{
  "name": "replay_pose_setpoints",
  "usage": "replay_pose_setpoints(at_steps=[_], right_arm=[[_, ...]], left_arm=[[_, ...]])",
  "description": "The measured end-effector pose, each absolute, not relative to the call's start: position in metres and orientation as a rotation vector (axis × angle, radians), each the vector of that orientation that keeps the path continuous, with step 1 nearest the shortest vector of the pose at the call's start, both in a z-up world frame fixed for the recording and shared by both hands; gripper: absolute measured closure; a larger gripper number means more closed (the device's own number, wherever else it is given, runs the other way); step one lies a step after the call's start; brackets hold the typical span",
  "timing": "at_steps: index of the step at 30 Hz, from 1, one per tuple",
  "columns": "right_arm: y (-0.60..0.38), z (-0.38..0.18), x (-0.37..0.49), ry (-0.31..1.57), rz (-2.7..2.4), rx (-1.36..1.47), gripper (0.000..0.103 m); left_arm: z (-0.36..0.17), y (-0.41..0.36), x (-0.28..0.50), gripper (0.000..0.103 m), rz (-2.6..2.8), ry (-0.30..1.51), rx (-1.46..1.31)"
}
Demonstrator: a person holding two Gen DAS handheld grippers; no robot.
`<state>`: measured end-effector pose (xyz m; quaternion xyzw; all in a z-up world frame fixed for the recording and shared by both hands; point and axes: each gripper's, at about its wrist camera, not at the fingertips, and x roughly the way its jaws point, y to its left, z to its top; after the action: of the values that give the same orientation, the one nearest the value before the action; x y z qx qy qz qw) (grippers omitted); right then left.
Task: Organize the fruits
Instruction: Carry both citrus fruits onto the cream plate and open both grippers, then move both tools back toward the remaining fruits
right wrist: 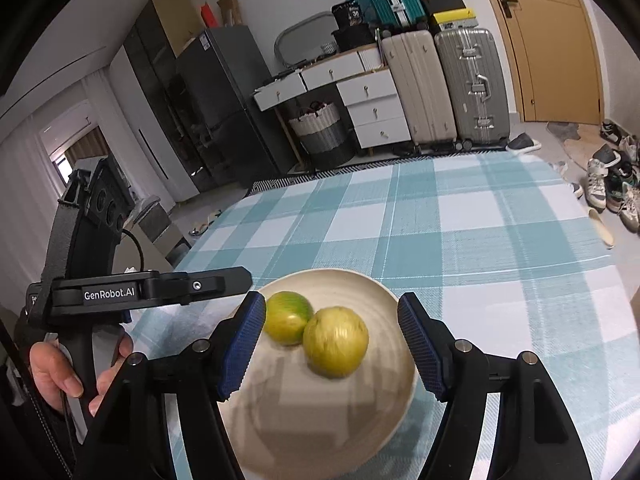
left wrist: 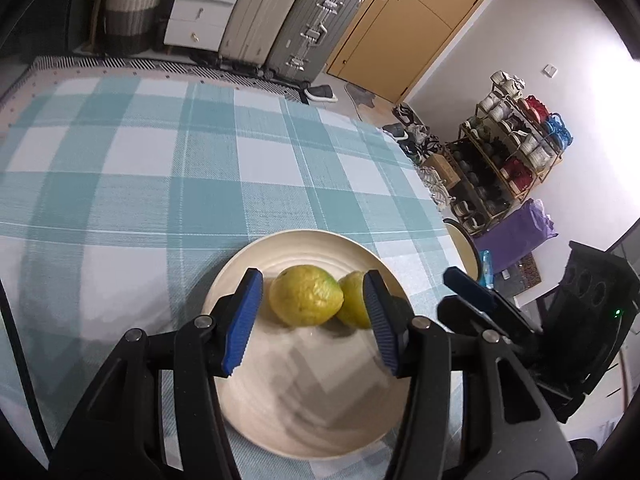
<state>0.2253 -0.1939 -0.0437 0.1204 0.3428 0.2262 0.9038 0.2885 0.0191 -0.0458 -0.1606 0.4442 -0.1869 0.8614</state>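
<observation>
Your left hand-held gripper [left wrist: 316, 320], wide open and empty, has the nearer fruit [left wrist: 306, 296] on the plate [left wrist: 248, 408] just ahead between its jaws.

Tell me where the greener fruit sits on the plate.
In the right wrist view, the greener fruit lies on the cream plate, touching the yellower fruit and close to the right gripper's left pad.

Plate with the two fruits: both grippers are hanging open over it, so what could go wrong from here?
1. The two fruits touch each other; closing on one may nudge the other and set it rolling across the plate.
2. The left gripper and right gripper crowd the same plate and could collide.
3. The plate sits near the edge of the checked tablecloth; a hard push might slide it off.
</observation>
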Motion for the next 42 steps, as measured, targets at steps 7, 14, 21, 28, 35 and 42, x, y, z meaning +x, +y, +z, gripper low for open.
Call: replay_pose_setpoints(at_steps=[7,14,21,28,35,42], right_arm=[[-0.202,-0.025,0.194,0.651,0.426,0.247,0.025],[-0.206,-0.012,0.159,0.600,0.408,0.248,0.015],[-0.207,-0.004,0.127,0.578,0.398,0.240,0.014],[-0.208,0.009,0.092,0.501,0.415,0.218,0.003],[-0.206,0.017,0.063,0.474,0.438,0.200,0.000],[-0.204,0.011,0.039,0.469,0.477,0.177,0.000]], left_arm=[[-0.018,0.021,0.246,0.047,-0.347,0.862,-0.259],[0.001,0.028,0.195,0.035,-0.292,0.796,-0.224],[0.013,0.032,0.144,0.022,-0.221,0.729,-0.168],[0.018,0.036,0.099,0.012,-0.187,0.708,-0.161],[0.014,0.046,0.057,0.001,-0.145,0.693,-0.152],[-0.010,0.047,0.032,0.001,-0.197,0.744,-0.147]])
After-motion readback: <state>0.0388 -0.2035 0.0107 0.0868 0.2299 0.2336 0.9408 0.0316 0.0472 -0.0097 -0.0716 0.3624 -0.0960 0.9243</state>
